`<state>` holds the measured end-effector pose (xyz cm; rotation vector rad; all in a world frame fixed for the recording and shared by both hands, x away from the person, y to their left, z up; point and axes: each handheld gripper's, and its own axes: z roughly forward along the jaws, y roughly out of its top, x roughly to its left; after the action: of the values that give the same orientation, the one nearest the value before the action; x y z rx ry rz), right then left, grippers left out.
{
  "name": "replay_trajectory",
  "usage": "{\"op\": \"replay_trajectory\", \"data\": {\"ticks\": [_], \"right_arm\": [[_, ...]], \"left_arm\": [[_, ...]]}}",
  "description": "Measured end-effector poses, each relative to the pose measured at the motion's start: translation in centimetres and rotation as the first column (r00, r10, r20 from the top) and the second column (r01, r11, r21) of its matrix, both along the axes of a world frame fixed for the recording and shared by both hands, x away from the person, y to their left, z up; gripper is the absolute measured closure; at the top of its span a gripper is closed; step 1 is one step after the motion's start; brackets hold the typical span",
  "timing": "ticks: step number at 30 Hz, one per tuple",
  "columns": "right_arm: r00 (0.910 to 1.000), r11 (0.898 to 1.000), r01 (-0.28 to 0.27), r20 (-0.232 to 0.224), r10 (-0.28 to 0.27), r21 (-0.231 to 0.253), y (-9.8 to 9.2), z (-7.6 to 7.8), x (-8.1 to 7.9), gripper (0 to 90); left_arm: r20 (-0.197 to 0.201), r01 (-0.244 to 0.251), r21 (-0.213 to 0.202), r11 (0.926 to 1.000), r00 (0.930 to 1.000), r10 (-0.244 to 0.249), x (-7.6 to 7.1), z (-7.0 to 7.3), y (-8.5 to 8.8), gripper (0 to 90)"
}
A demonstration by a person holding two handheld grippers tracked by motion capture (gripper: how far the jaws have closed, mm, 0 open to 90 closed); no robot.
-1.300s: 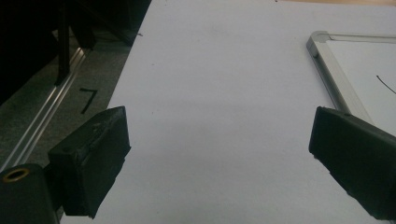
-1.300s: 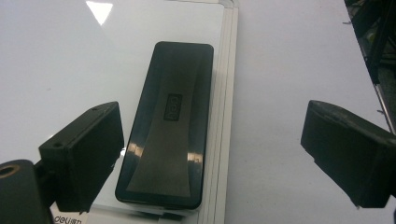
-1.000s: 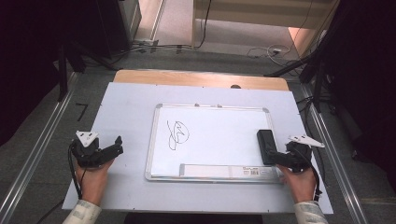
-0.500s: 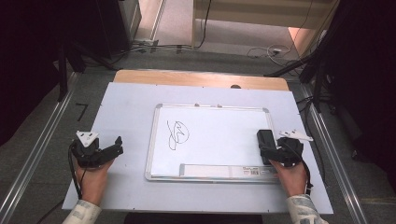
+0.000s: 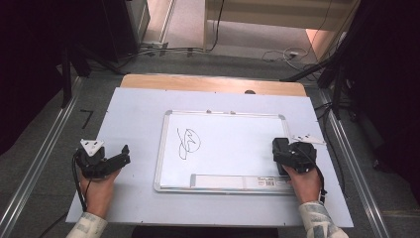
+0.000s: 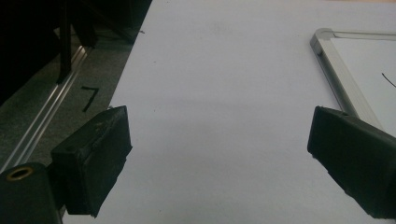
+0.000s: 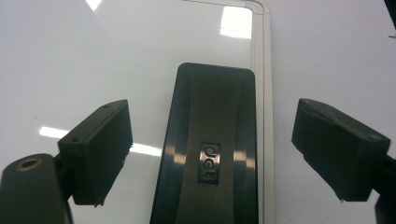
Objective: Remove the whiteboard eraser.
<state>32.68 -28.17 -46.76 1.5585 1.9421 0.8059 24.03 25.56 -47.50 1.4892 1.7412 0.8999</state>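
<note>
Right tool (image 5: 282, 151) now slid in over the eraser (image 7: 208, 154) at the whiteboard (image 5: 223, 144) right edge, jaws spread astride it, unpinched. Grab looks imminent. Left tool (image 5: 116, 157) spread, idle left of whiteboard.

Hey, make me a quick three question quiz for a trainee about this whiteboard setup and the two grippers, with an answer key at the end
1. True or false: the right gripper has its jaws open on either side of the black eraser.
2. Multiple choice: where does the black scribble sit on the whiteboard? A) left part B) right edge C) on the bottom label strip
3. Fill in: the left gripper hovers open over the bare white ____, beside the whiteboard's left frame.

Key:
1. True. The eraser lies between the open jaws, not yet clamped.
2. A.
3. Mat.
</note>
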Motion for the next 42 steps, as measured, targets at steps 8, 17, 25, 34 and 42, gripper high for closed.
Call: {"op": "replay_trajectory", "data": {"ticks": [8, 17, 25, 34, 42], "right_arm": [[0.9995, 1.0, 0.018, -0.026, -0.018, 0.014, 0.2, -0.5, 0.7, 20.9], [0.9975, 0.999, 0.048, -0.052, -0.048, 0.015, 0.6, -0.9, 1.2, 30.2], [0.9954, 0.998, 0.063, -0.072, -0.062, 0.0, 0.8, -1.3, 1.5, 32.4], [0.9941, 0.998, 0.07, -0.083, -0.07, -0.01, 0.8, -1.6, 1.6, 33.7], [0.9928, 0.997, 0.073, -0.095, -0.074, -0.014, 0.8, -1.9, 1.7, 35.5]], "left_arm": [[-0.001, -0.003, -0.002, 1.0, 1.0, 0.003, 0.1, -0.1, 0.0, 6.6], [-0.008, -0.003, 0.003, 1.0, 1.0, 0.003, 0.1, -0.1, 0.0, 6.6], [-0.008, -0.005, -0.001, 1.0, 1.0, 0.005, 0.1, -0.1, 0.1, 6.6], [-0.011, -0.008, -0.006, 0.9999, 0.9999, 0.008, 0.1, -0.2, 0.1, 6.6], [-0.01, -0.008, -0.008, 0.9999, 0.9999, 0.008, 0.1, -0.2, 0.1, 6.7]]}}
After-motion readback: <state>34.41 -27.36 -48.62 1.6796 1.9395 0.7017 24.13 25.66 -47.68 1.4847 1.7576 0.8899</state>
